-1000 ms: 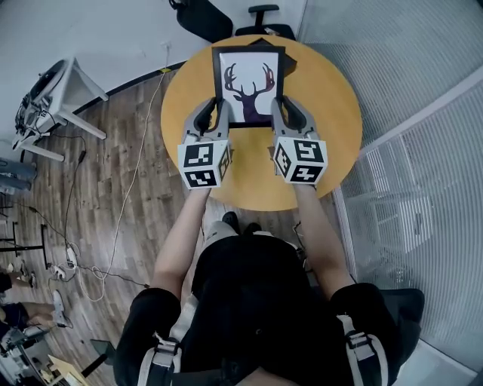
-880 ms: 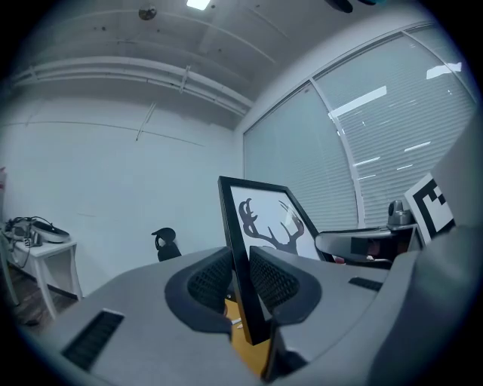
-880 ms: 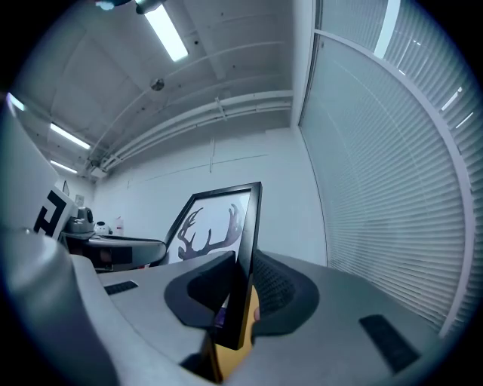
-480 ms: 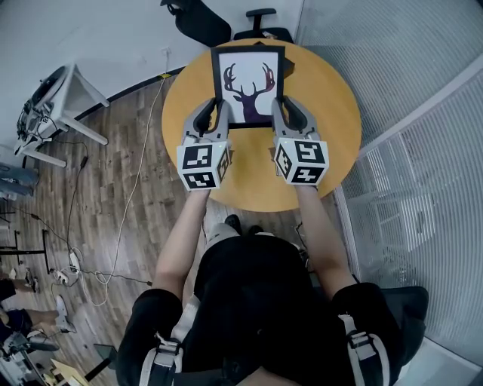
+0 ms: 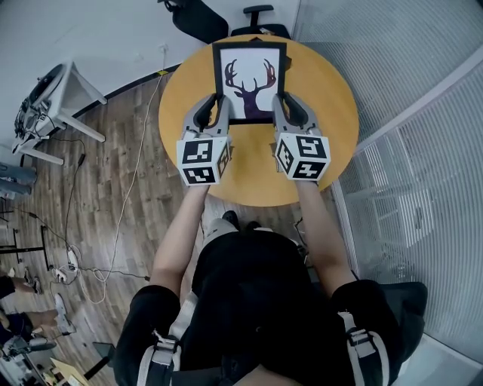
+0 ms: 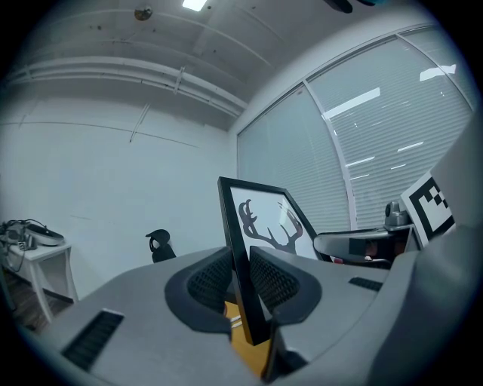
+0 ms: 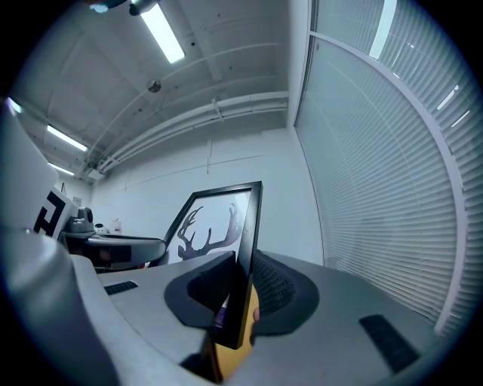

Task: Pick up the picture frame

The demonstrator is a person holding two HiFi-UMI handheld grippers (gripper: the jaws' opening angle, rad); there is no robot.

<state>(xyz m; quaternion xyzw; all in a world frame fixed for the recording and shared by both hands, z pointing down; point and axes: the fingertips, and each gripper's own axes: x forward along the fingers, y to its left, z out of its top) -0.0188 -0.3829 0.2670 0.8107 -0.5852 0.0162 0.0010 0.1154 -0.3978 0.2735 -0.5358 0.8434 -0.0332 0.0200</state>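
Observation:
A black picture frame [image 5: 249,79] with a deer-antler print stands upright over the round yellow table [image 5: 332,113], its face toward me. My left gripper [image 5: 216,114] is shut on the frame's lower left edge and my right gripper [image 5: 282,114] is shut on its lower right edge. In the left gripper view the frame's edge [image 6: 235,226] is pinched between the ribbed pads of the left gripper [image 6: 240,280]. The right gripper view shows the same grip, the right gripper [image 7: 240,290] on the frame's other edge [image 7: 249,226]. Whether the frame's bottom touches the table I cannot tell.
Two dark office chairs [image 5: 202,18] stand behind the table. A white stand with cables [image 5: 51,94] sits at the left on the wood floor, and a cord [image 5: 134,177] trails across it. A glass wall with blinds [image 5: 411,121] runs close along the right.

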